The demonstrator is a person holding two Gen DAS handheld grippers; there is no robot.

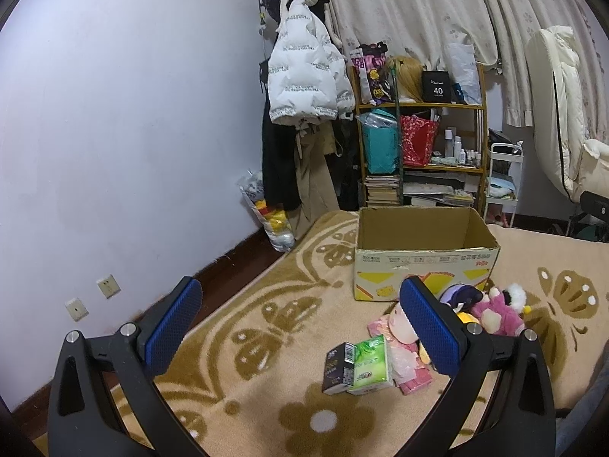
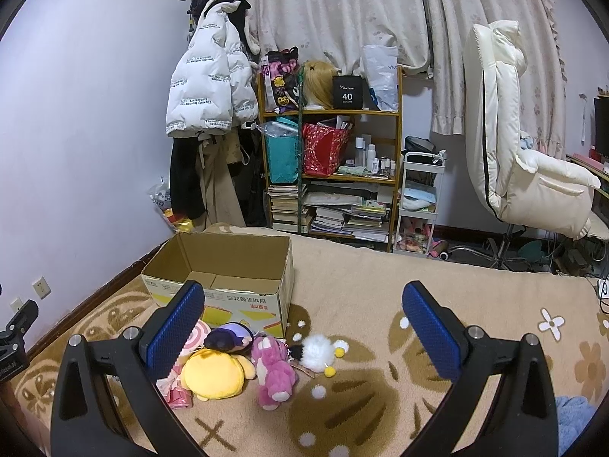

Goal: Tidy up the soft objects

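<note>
Nearest, left gripper [image 1: 300, 325]: released, blue pads spread wide, nothing between. Right gripper [image 2: 302, 327]: likewise released and empty, hovering above the blanket [image 2: 380, 411].

Just beyond, at 7 o'clock in the right wrist view: yellow plush [image 2: 213, 375], pink plush bear [image 2: 272, 371] touching its side, purple-haired plush [image 2: 228, 337] on top toward the box, white pom-pom charm [image 2: 318, 350] just beside the bear. All probably light, squashy, non-slippery, not fragile; best taken across the body's thickest part, jaws closing on stuffing rather than on a limb or dangling cord. Pink wrapped packet [image 2: 177, 392] tucked beneath the yellow plush, crinkly and possibly slick.

At 5 o'clock in the left wrist view: green tissue pack [image 1: 371, 365] and dark carton [image 1: 338, 369], touching, soft-sided and compressible.

Behind the heap, open cardboard box [image 2: 224, 278], seemingly empty; near wall upright, so clearance over the rim needed.

Farther off: bookshelf [image 2: 331, 175], hanging white puffer jacket [image 2: 207, 91], white chair [image 2: 525, 160], well apart from the work.
</note>
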